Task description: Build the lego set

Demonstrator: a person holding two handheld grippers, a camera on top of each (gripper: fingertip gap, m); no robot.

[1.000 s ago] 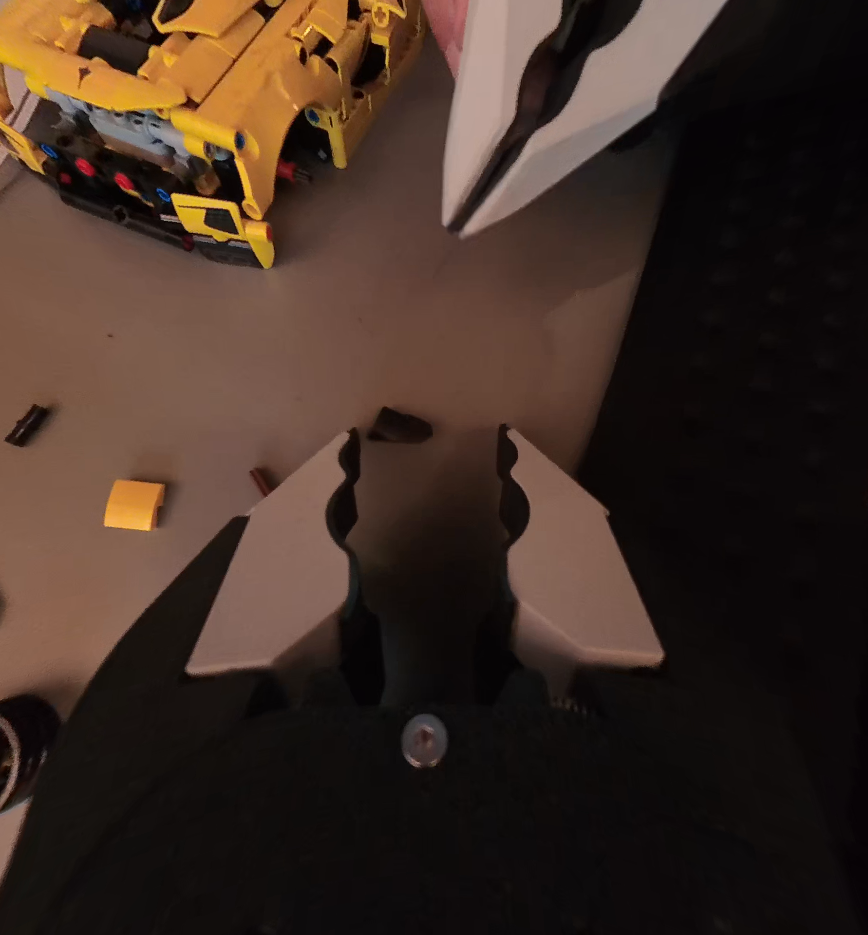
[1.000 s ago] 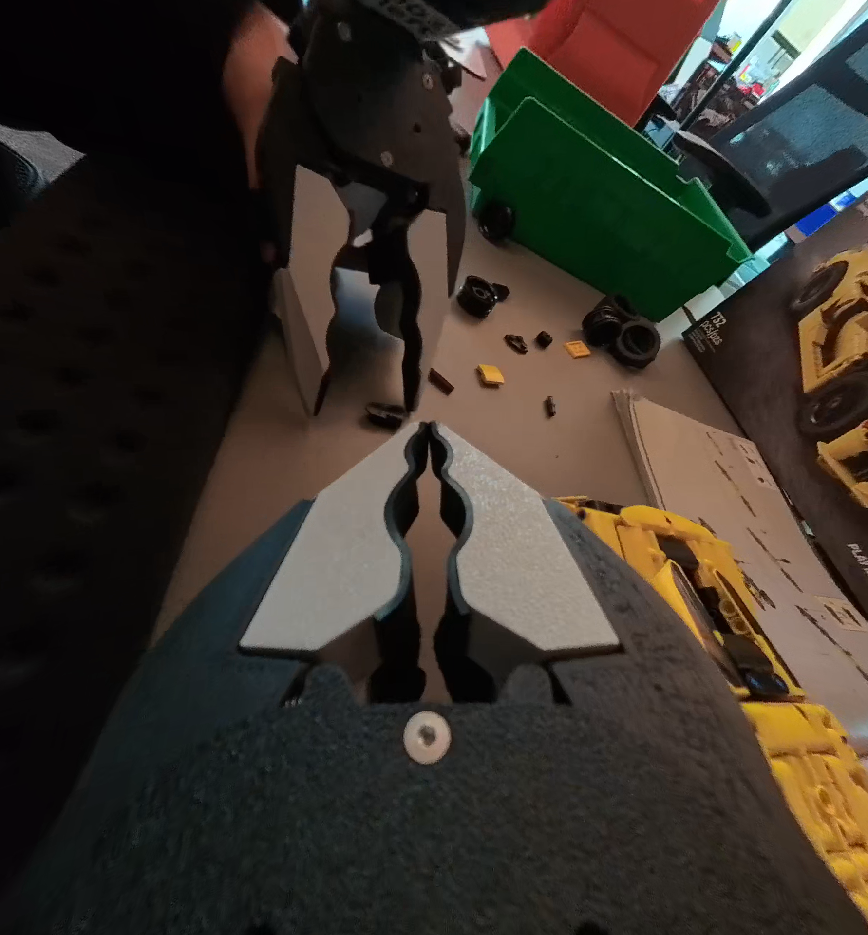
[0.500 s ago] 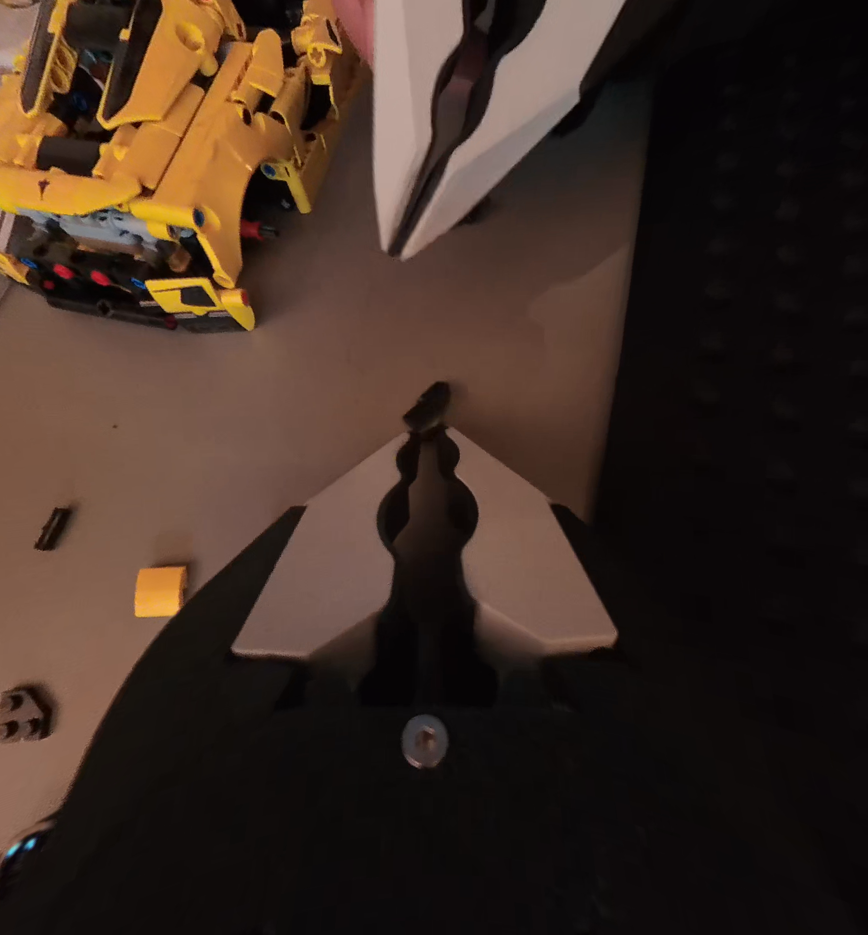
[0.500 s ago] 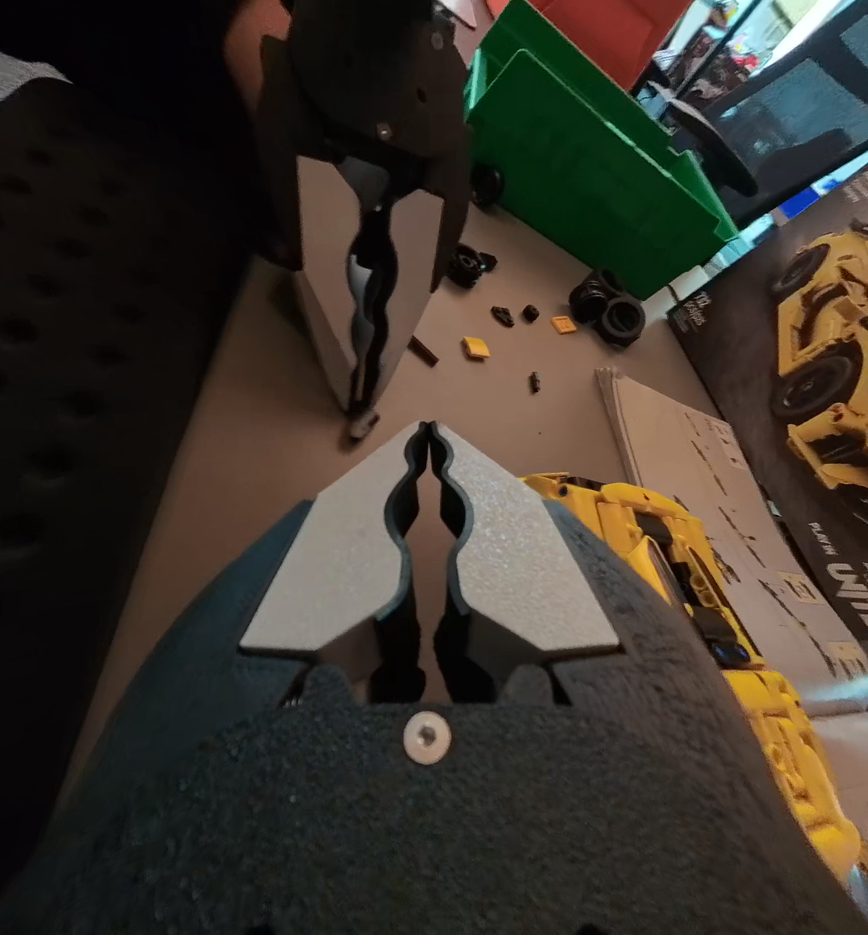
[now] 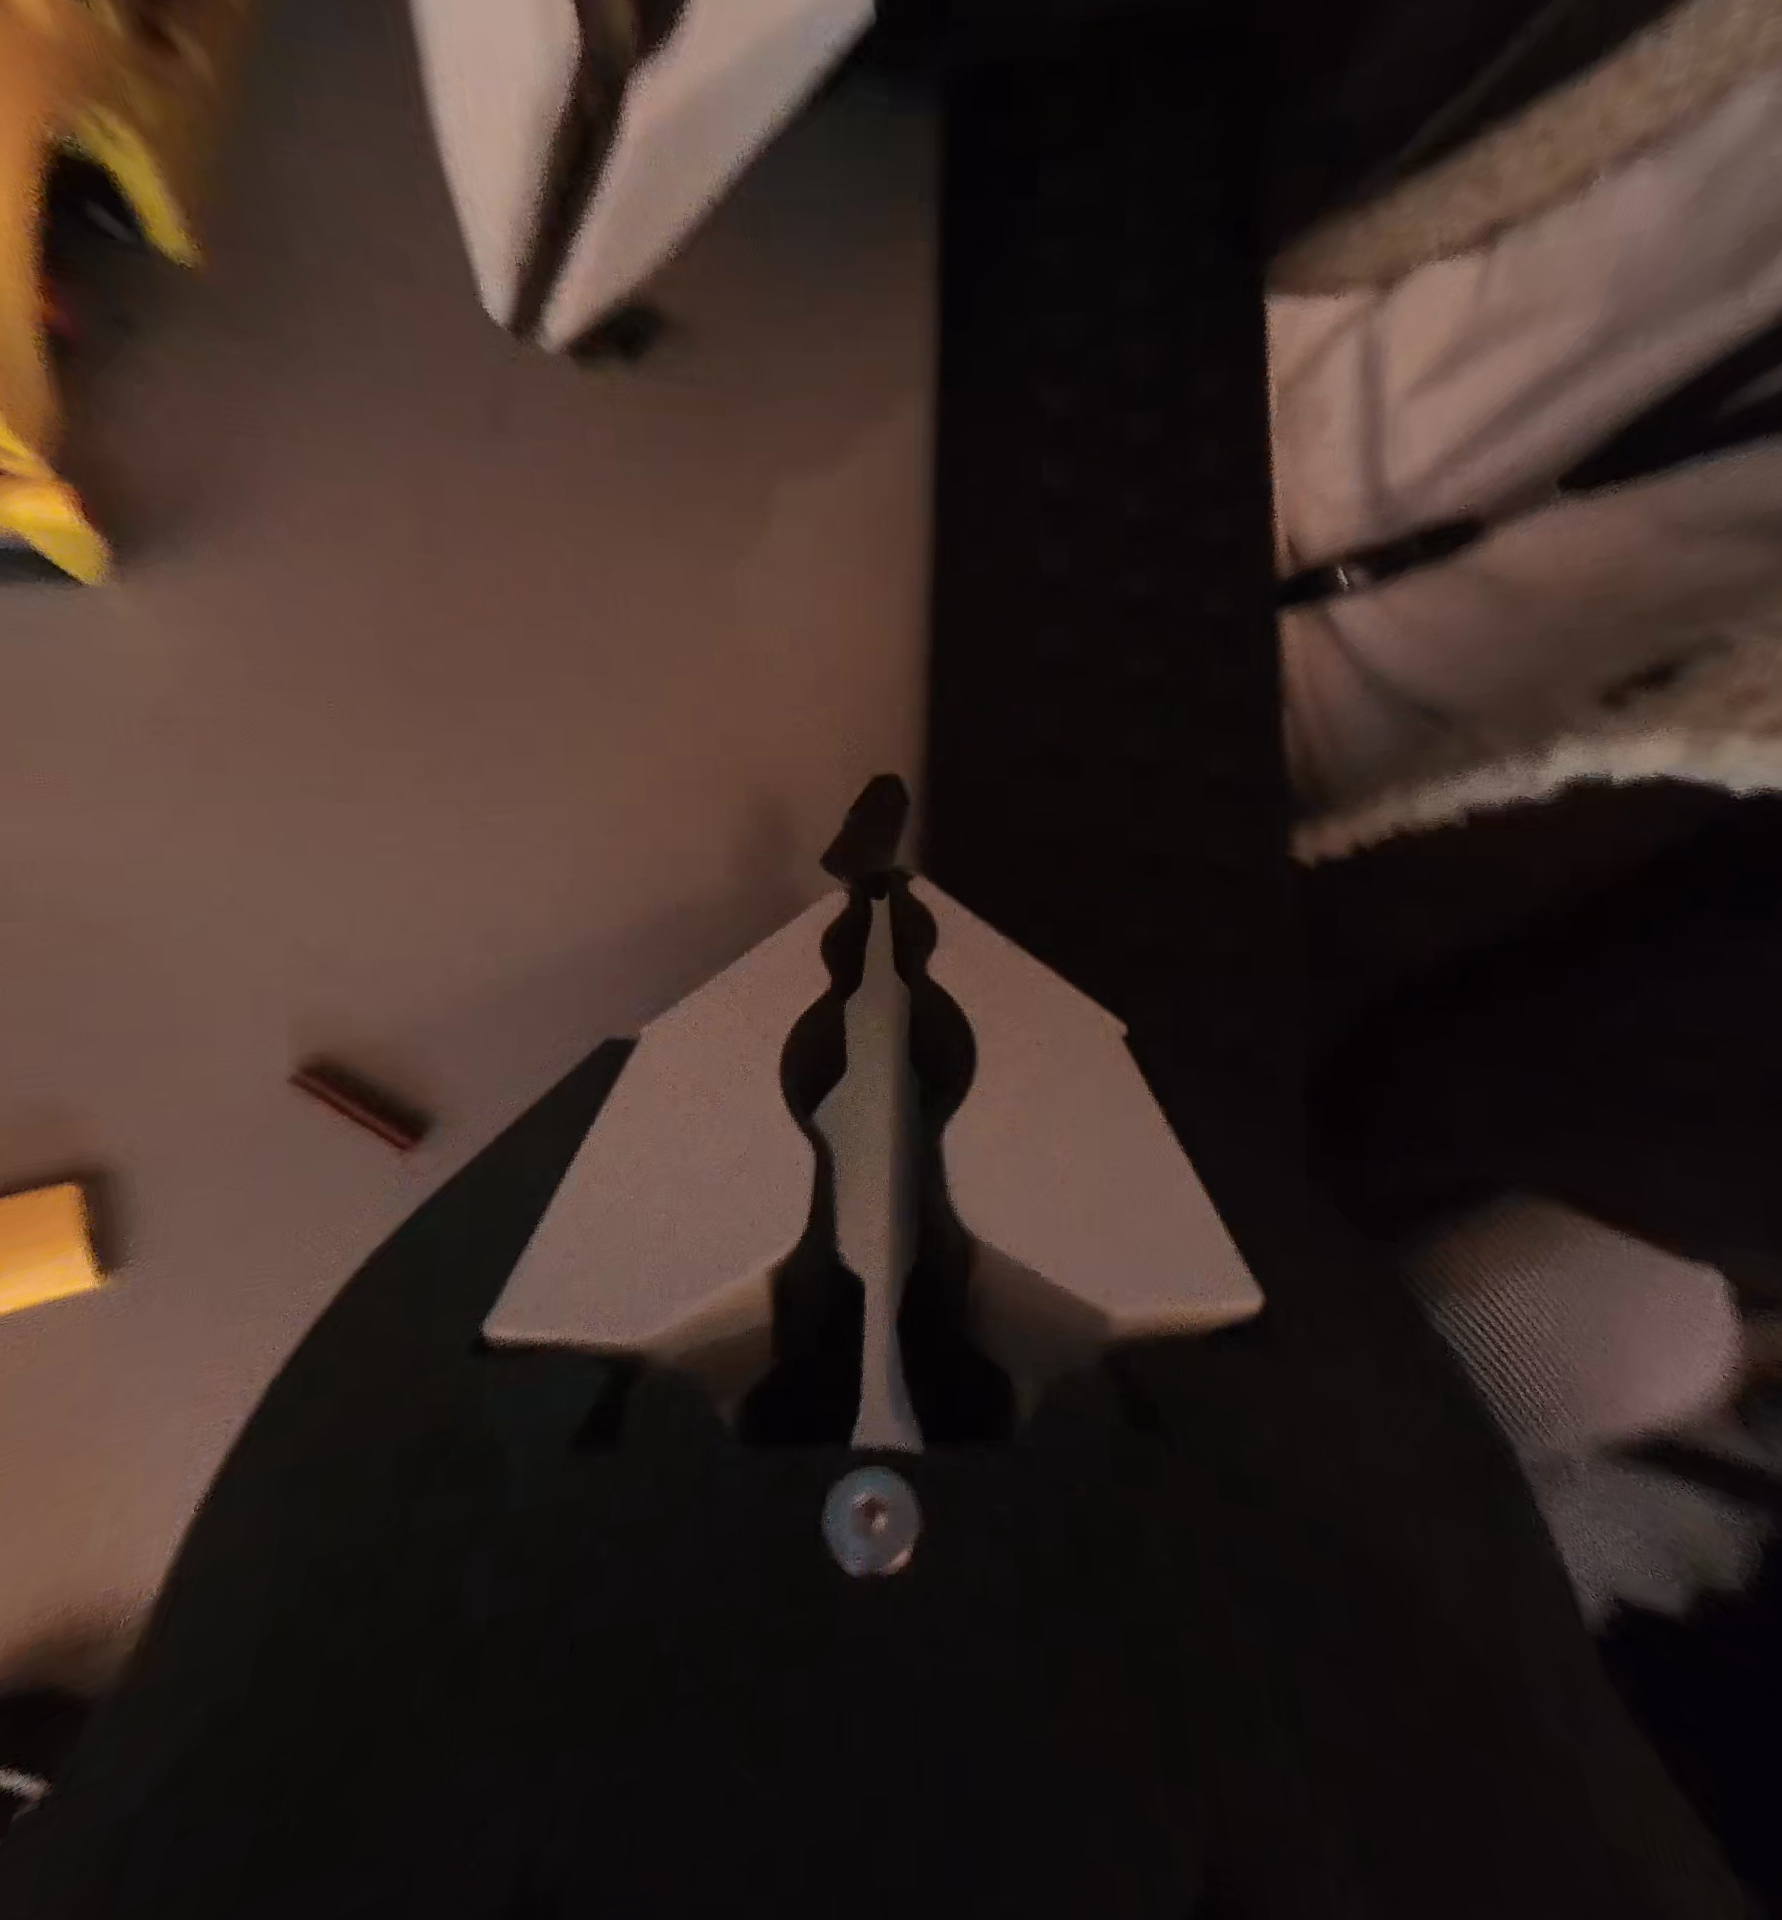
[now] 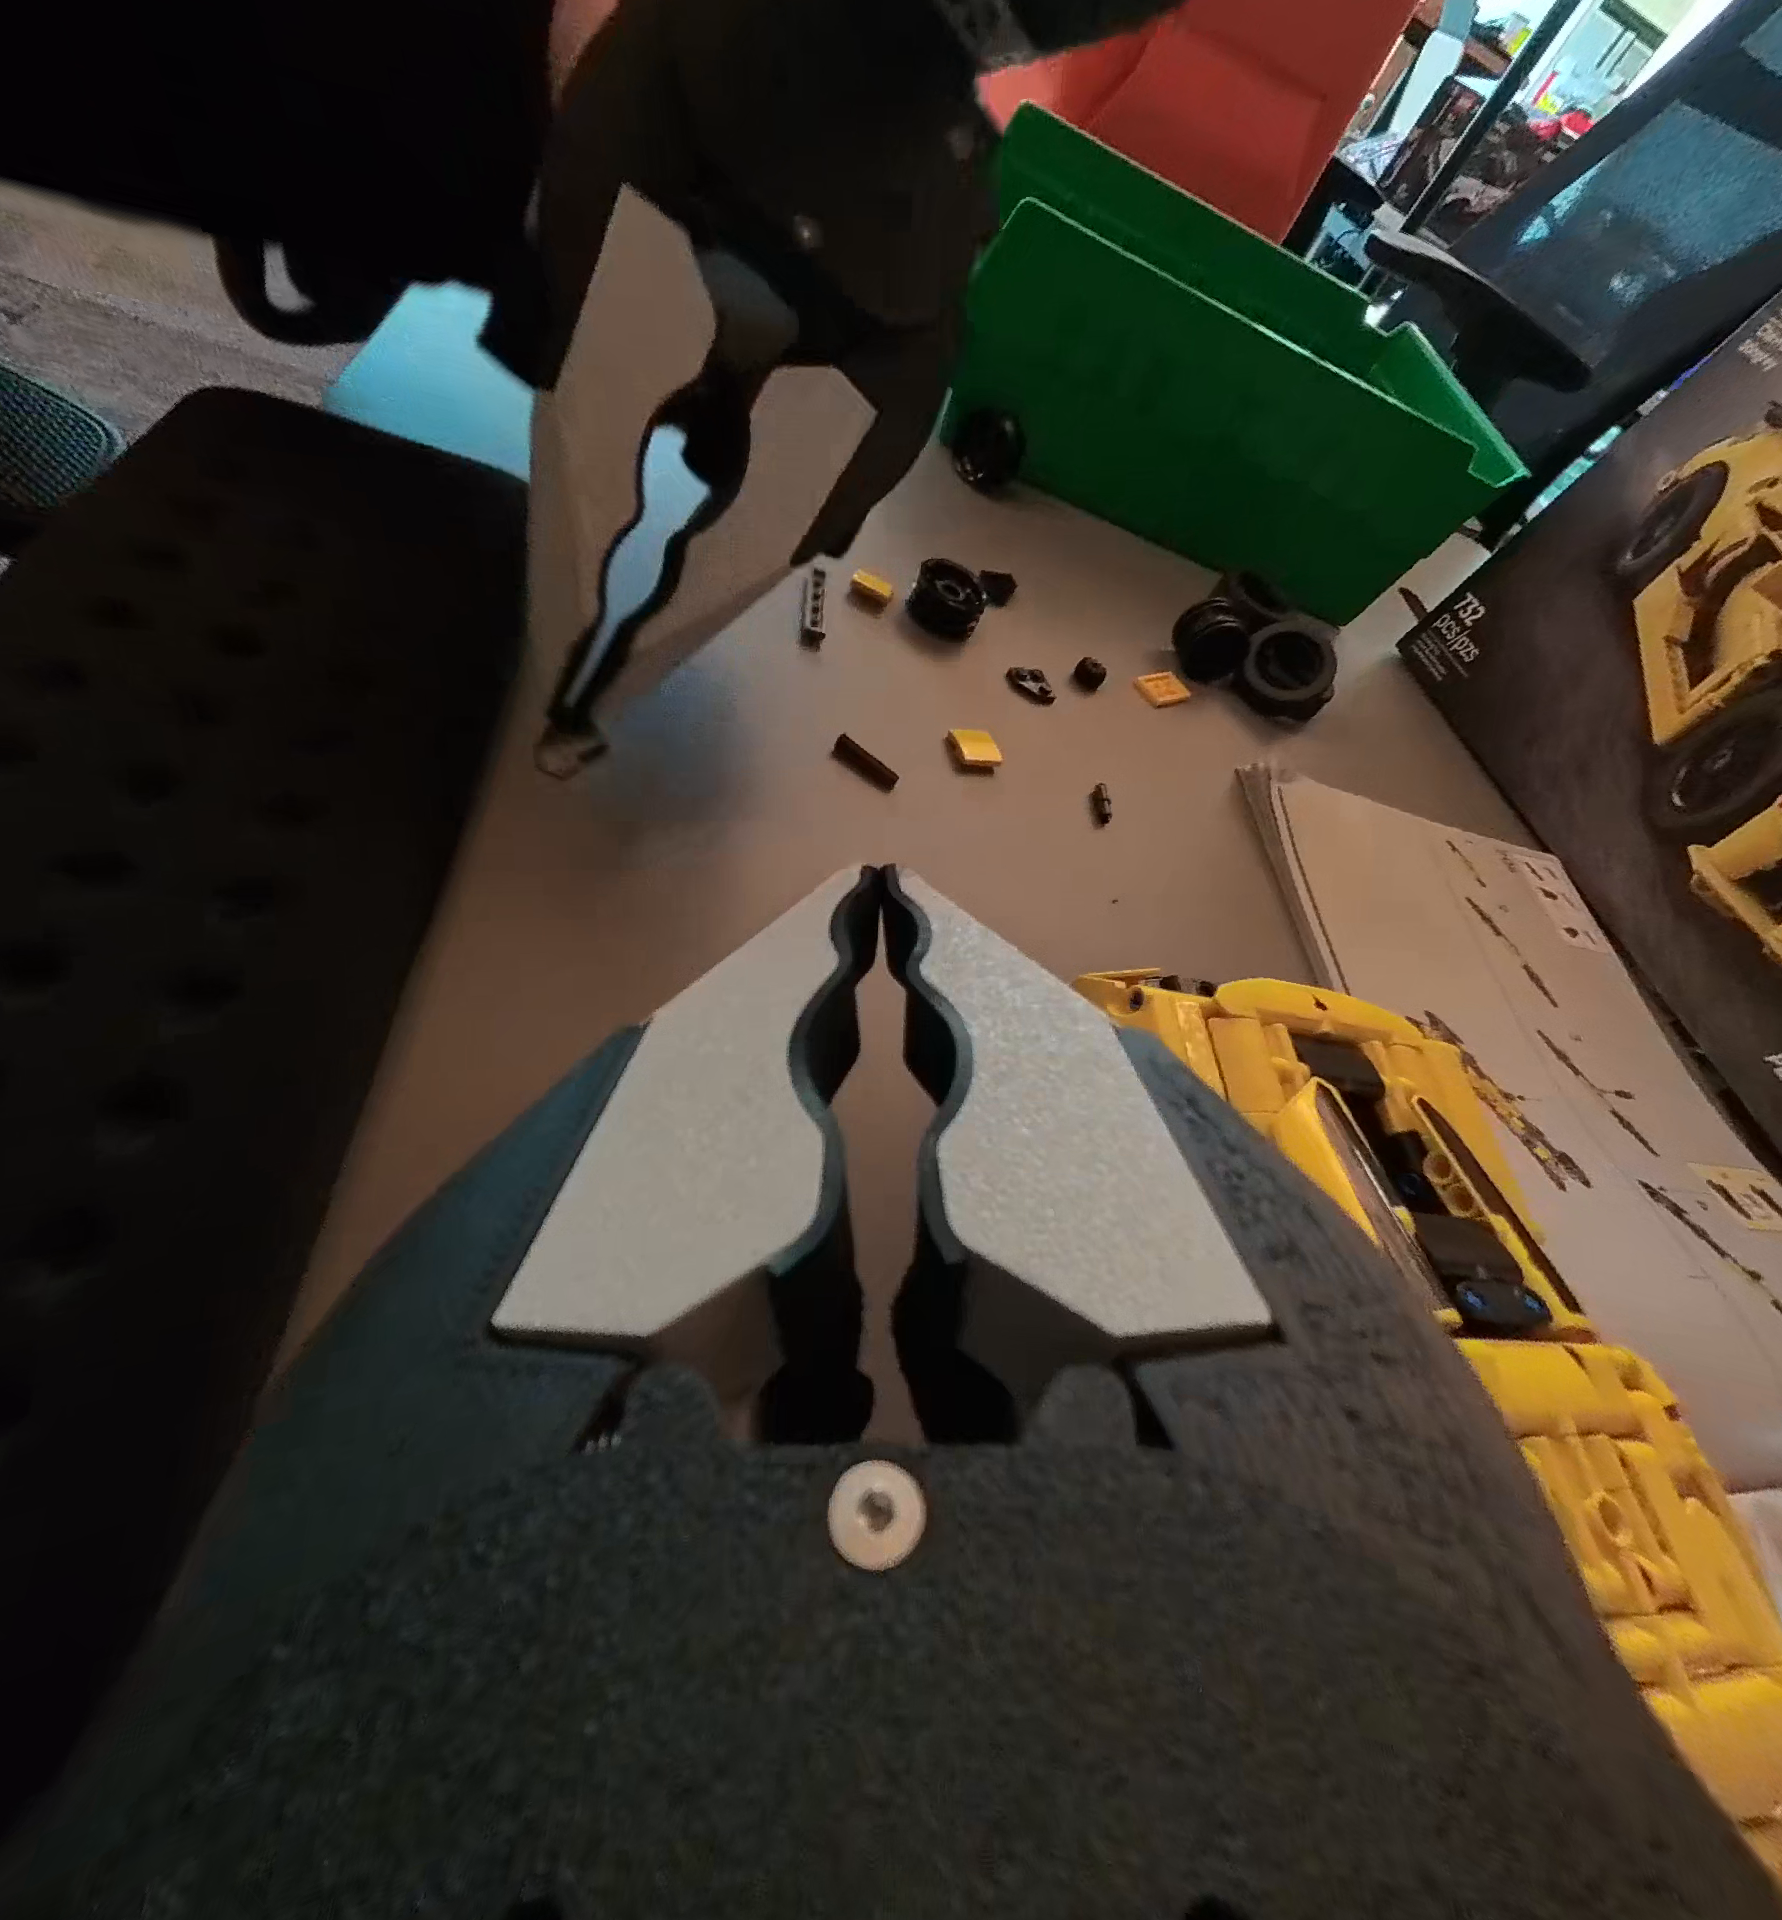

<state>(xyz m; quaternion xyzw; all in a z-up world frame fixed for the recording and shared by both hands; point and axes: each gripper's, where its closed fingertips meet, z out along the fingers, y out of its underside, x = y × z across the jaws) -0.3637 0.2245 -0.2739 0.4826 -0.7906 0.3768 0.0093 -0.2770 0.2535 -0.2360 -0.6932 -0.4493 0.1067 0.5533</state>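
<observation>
My left fingers point(image 5: 871, 883) pinch a small black piece point(image 5: 871, 826) above the surface point(image 6: 658, 904); my right fingers point(image 6: 879, 873) are closed, empty. The yellow car point(image 6: 1438, 1247) looks mostly built; loose parts point(image 6: 970, 748) remain mid-surface.

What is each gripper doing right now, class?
Left gripper: closed, pinching a small black piece at its tips.
Right gripper: closed, holding nothing.

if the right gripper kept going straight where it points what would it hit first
Probably bare grey tabletop, then perhaps the left gripper shut on a small dark lego piece, slightly left of the line; depth is unclear.
</observation>
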